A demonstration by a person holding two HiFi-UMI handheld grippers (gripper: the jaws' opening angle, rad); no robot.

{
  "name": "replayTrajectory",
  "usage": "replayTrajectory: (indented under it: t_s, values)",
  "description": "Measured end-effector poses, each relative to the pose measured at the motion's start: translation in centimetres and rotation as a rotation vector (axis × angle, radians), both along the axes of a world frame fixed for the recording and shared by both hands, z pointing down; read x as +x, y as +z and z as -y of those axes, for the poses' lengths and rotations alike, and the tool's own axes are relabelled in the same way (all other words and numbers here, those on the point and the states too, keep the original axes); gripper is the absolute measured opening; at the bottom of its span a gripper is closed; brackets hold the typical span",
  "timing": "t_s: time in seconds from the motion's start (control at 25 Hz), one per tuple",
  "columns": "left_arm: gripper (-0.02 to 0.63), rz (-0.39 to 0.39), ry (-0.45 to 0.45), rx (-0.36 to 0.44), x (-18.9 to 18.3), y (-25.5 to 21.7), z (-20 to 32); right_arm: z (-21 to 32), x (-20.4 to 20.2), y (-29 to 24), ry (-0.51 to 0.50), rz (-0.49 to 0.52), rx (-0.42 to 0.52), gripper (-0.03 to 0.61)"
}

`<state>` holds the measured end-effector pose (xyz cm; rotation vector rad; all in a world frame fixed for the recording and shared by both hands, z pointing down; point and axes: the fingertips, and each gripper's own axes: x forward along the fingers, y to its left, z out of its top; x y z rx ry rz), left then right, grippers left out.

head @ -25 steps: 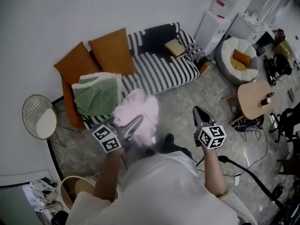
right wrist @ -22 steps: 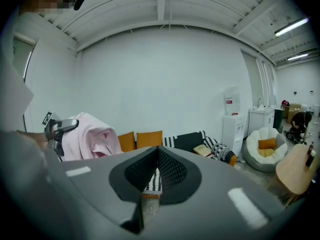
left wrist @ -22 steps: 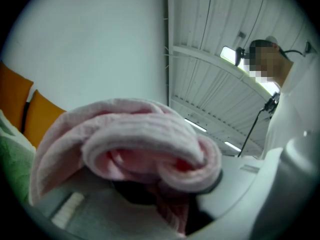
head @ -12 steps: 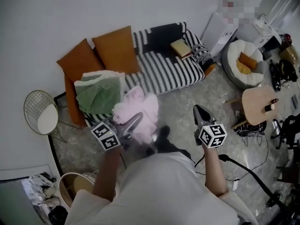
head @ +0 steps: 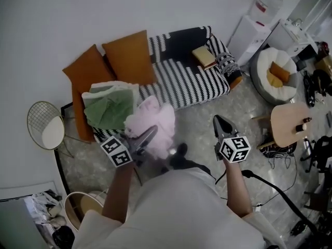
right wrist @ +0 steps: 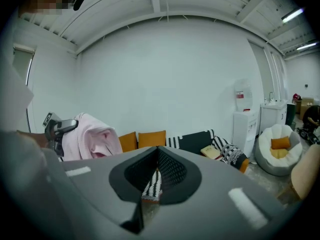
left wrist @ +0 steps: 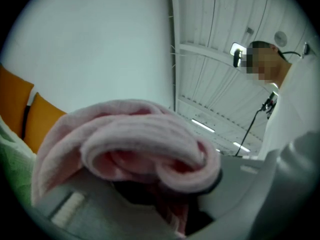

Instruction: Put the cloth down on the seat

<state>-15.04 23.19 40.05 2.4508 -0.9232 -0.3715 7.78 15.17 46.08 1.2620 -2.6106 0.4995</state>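
Observation:
A crumpled pink cloth hangs in front of the sofa's near edge, with my left gripper shut on it. In the left gripper view the pink cloth drapes over the jaws and hides their tips. The black-and-white striped sofa seat lies just beyond it. To the right, my right gripper is held over the floor, apart from the cloth. Its jaws are shut with nothing between them in the right gripper view, where the right gripper points at the sofa and the cloth shows at left.
Two orange cushions lean at the sofa's back left, with a folded green and white blanket in front of them. A book lies on the sofa's right end. A wire side table, a beanbag, a round wooden table and floor cables surround me.
The pink cloth stays in my left gripper and both grippers keep nearly the same place. Only the head view has drifted slightly.

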Motion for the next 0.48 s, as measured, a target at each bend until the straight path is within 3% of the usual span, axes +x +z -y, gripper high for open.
replayTrajectory:
  t_s: [0.48]
  values:
    - [0.127,0.011,-0.032,-0.025,3.0,0.5,9.7,10.6,2.4,-0.1,-0.029,0.051,-0.003,0.003]
